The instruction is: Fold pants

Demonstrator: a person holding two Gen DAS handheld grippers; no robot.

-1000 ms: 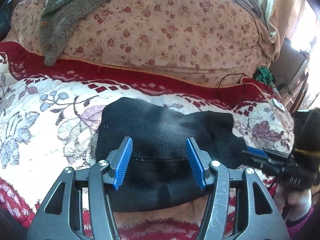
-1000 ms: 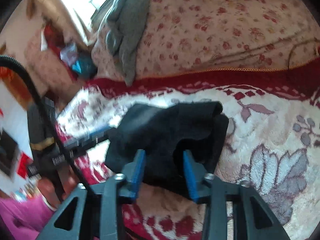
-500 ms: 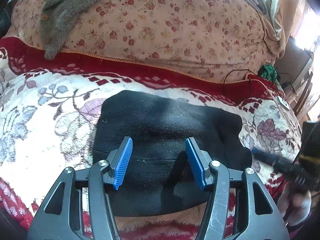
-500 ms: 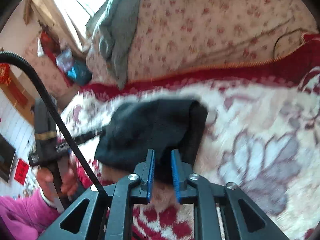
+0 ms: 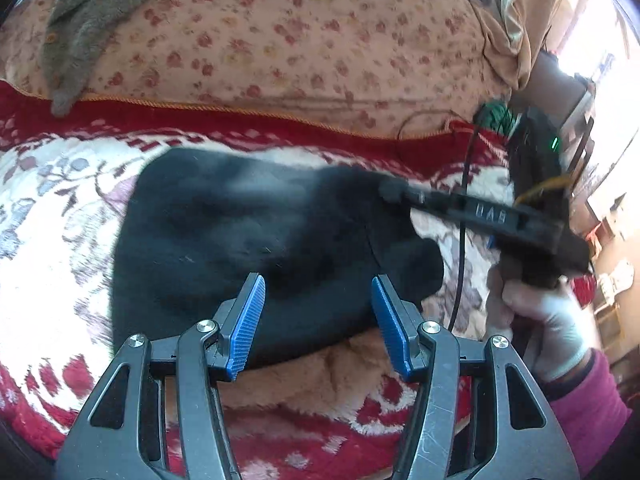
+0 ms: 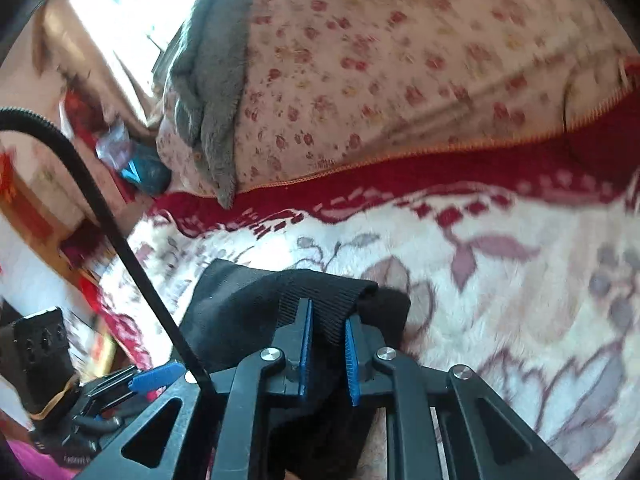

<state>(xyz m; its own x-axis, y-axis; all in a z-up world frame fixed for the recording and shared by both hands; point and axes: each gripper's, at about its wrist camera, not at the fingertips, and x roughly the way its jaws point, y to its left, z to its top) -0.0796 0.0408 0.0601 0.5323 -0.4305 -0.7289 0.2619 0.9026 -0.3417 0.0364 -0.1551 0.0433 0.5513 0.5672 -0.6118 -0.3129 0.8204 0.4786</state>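
The black pants (image 5: 256, 236) lie bunched on the flowered blanket (image 5: 52, 248), just in front of the left gripper (image 5: 318, 320), whose blue fingers (image 5: 248, 320) stand wide apart over the near edge of the pants and hold nothing. The right gripper (image 6: 326, 354) is closing, and a ribbed fold of the pants sits between its fingers (image 6: 306, 348), which touch it on both sides.

Pants (image 5: 256, 232): flat on the blanket (image 5: 60, 208), in front of the quilt (image 5: 280, 40).
Towel (image 5: 88, 12): draped over the quilt's left end.
Left gripper (image 5: 316, 320): over the pants' near edge.
Right gripper (image 6: 326, 344): closing on the pants' right end.
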